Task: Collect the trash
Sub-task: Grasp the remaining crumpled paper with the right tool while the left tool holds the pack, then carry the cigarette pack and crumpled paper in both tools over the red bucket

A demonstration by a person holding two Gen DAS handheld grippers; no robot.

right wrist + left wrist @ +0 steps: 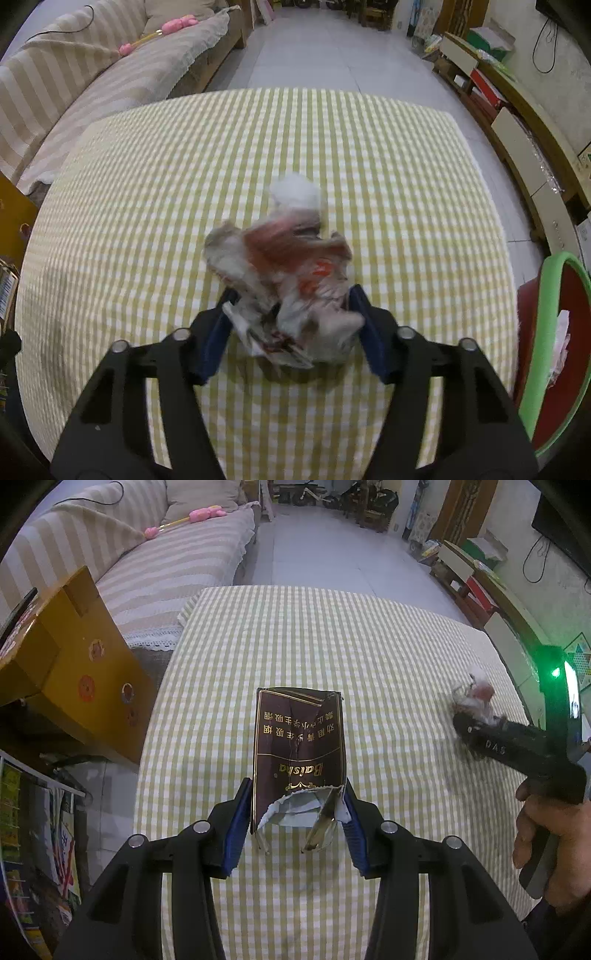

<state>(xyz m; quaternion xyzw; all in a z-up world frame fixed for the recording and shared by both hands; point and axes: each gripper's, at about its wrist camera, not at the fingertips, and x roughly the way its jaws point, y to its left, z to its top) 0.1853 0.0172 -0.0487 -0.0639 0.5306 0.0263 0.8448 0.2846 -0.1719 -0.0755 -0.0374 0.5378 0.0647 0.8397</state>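
A torn brown cigarette pack (pixel 299 738) sticks out forward over the checked tablecloth (pixel 295 635), and my left gripper (pixel 297 786) is shut on its ripped end. In the right wrist view a crumpled white and red wrapper (pixel 284 258), blurred, sits between the blue pads of my right gripper (pixel 290 295), which touch it on both sides. A white tissue ball (pixel 295 192) lies on the cloth just beyond the wrapper. In the left wrist view the right gripper (pixel 476 716) is at the table's right side with the wrapper (pixel 476 696) at its tips, held by a person's hand (pixel 546 834).
A bin with a green rim and red liner (pixel 550 332) stands off the table's right edge. A yellow cardboard box (pixel 74 657) stands left of the table. A striped sofa (pixel 147 554) runs along the far left. Low cabinets (pixel 517 140) line the right wall.
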